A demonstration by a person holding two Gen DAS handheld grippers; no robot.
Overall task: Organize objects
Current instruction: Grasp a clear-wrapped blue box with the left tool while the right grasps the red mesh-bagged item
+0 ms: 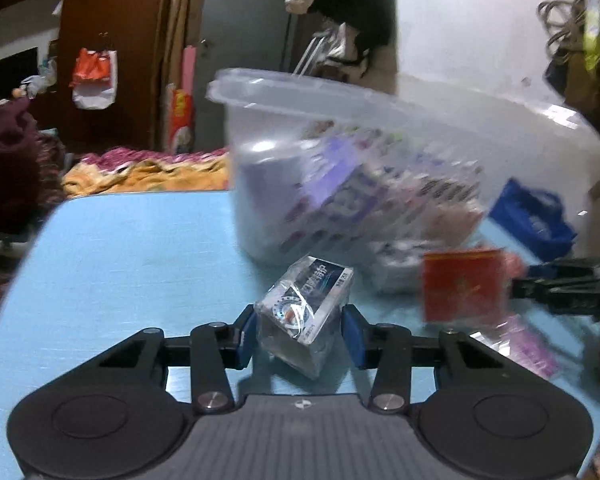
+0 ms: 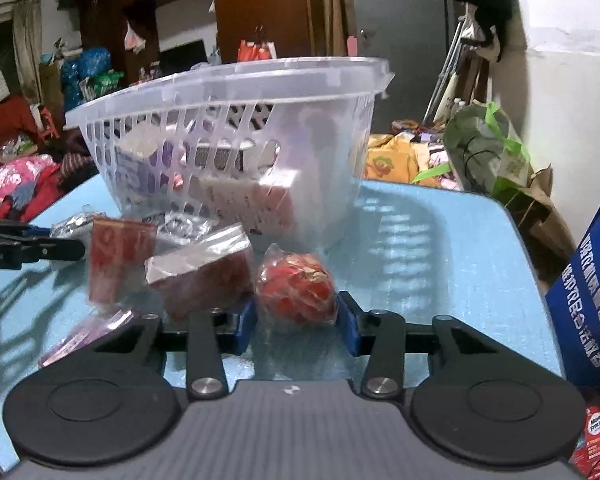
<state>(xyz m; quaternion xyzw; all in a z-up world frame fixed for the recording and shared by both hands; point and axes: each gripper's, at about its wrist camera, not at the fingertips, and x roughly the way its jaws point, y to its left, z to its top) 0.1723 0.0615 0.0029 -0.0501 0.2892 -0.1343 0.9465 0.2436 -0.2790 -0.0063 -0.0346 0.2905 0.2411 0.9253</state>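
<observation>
I'm running both grippers low over the blue bench [image 2: 440, 248], basket [image 2: 236, 120] sitting mid-bench with several packs already inside.

Left gripper [image 1: 299, 326]: jaws are closing in on the wrapped silver-blue box [image 1: 306, 312], pads level with its sides. The box is sitting tilted, one corner down. I'm reading a sliver of gap at the right pad, so contact isn't confirmed; the view is blurred there.

Right gripper [image 2: 297, 317]: jaws are bracketing the red bagged bundle [image 2: 296, 286], pads at its lower flanks. I can't tell whether they're pinching or just touching.

Still loose on the bench: red flat packet [image 2: 118, 260], zip bag of dark red stuff [image 2: 200, 268], purple sachet [image 2: 80, 336].

Risks I'm watching:
- Slick film on the box plus the skewed pose: it's likely twisting out on lift.
- The bundle is soft and rounded, and the grip is low, so it could squirt upward or the pads could catch only bag film.
- The zip bag is sitting just beside my right-hand left pad, so I could be dragging it along.
- The basket rim is high and the wall looks light; clipping it could shove or tip it.
- The grippers are working close together, so there's a collision risk when both head for the basket.
</observation>
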